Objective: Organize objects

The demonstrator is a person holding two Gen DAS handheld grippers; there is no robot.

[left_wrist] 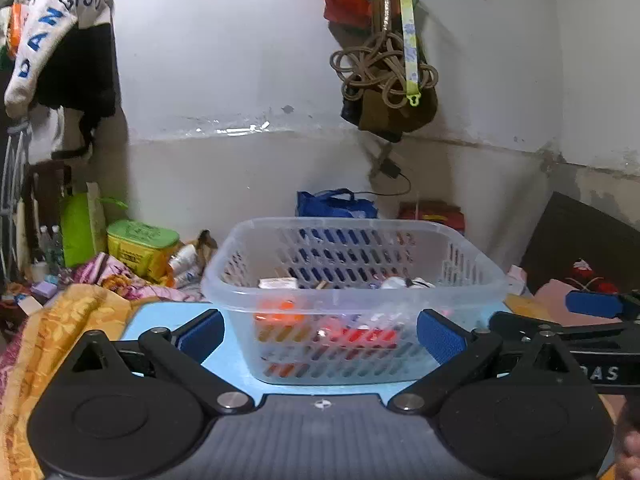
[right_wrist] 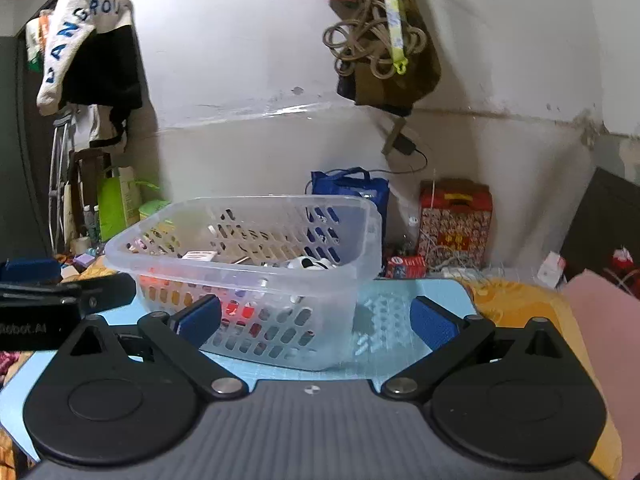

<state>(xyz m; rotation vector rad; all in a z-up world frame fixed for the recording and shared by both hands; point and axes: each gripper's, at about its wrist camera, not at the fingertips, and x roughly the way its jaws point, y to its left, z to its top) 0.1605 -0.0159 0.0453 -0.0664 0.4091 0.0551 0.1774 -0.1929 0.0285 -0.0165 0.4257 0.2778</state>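
A clear plastic basket [left_wrist: 280,228] with slotted walls stands on a light blue mat [left_wrist: 236,364]. It holds several small items, among them red and orange pieces and a white box [left_wrist: 278,282]. My left gripper [left_wrist: 320,338] is open and empty, its blue pads on either side of the basket's near wall. The basket also shows in the right wrist view [right_wrist: 372,220], left of centre. My right gripper [right_wrist: 316,320] is open and empty in front of the basket's right corner. The right gripper's finger [left_wrist: 592,304] shows at the right of the left wrist view.
A white wall stands behind. A blue bag [right_wrist: 352,188] and a red patterned box [right_wrist: 456,216] sit behind the basket. A green and yellow tub [left_wrist: 140,244] and bottles lie at the left. Orange floral cloth [left_wrist: 60,332] borders the mat. Rope and bags [left_wrist: 384,72] hang above.
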